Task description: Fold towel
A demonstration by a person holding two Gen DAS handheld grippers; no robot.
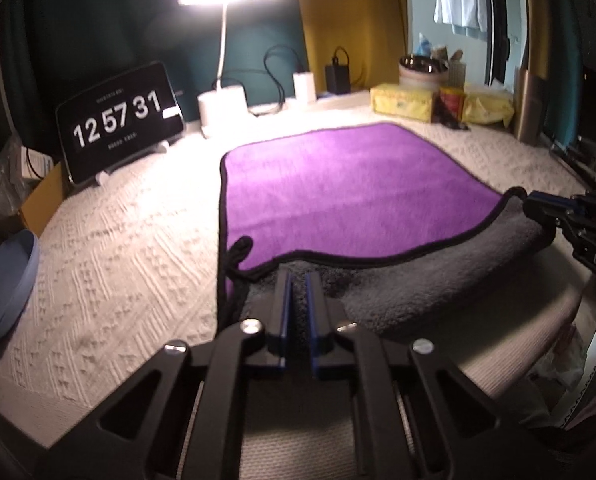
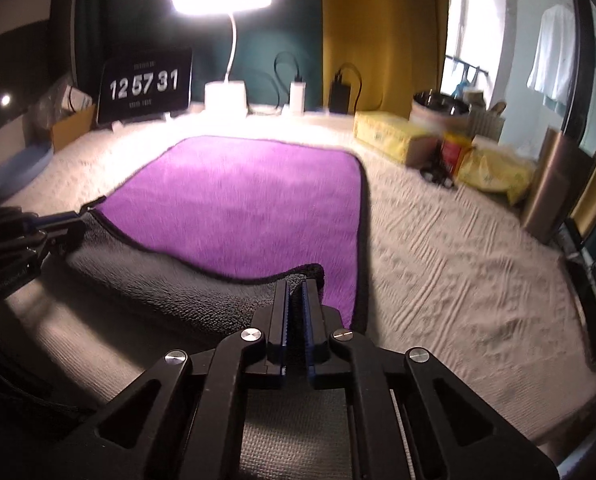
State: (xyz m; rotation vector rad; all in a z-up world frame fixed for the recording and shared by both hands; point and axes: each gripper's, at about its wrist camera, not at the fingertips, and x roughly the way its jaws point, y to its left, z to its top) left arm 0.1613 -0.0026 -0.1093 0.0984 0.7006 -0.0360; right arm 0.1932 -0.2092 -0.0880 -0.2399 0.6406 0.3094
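A towel, purple on top and grey underneath, with black trim, lies on the white bedspread. Its near edge is lifted and turned back, so the grey side shows. My left gripper is shut on the towel's near left corner. My right gripper is shut on the near right corner and also shows at the right in the left wrist view. The left gripper shows at the left in the right wrist view. The purple face lies flat farther back.
A clock display reading 12 57 31 and a lit white lamp stand at the back. Yellow packs, a red tin and a bowl stand at the back right. A blue dish sits at the left edge.
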